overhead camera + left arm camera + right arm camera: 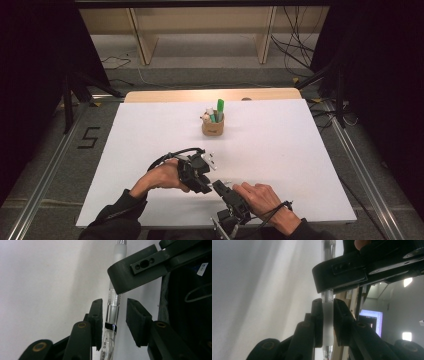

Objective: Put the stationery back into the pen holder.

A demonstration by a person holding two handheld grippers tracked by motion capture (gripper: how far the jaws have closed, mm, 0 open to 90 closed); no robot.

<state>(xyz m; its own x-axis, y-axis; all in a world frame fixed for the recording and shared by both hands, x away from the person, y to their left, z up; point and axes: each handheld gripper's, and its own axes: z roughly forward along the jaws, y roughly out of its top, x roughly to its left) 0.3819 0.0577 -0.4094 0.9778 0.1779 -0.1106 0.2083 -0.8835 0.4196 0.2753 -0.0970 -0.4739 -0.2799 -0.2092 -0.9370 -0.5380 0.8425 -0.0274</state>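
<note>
A clear pen [112,312] with a frosted grip section [328,315] is held between my two grippers at the front of the white table [150,130]. My right gripper [327,302] is shut on the frosted section, with both pads pressed against it. My left gripper [114,302] has its jaws around the clear barrel. The barrel lies beside one pad, and a gap shows on the other side. In the high view the left gripper [197,172] and the right gripper [222,189] nearly touch, tip to tip. Each gripper view has the other gripper's jaw crossing in front of the pen.
A tan pen cup [212,127] stands past the table's middle, holding a green marker [220,107] and several other pens. Bare white surface lies left and right of the hands. Black stands and cables sit on the floor at both sides.
</note>
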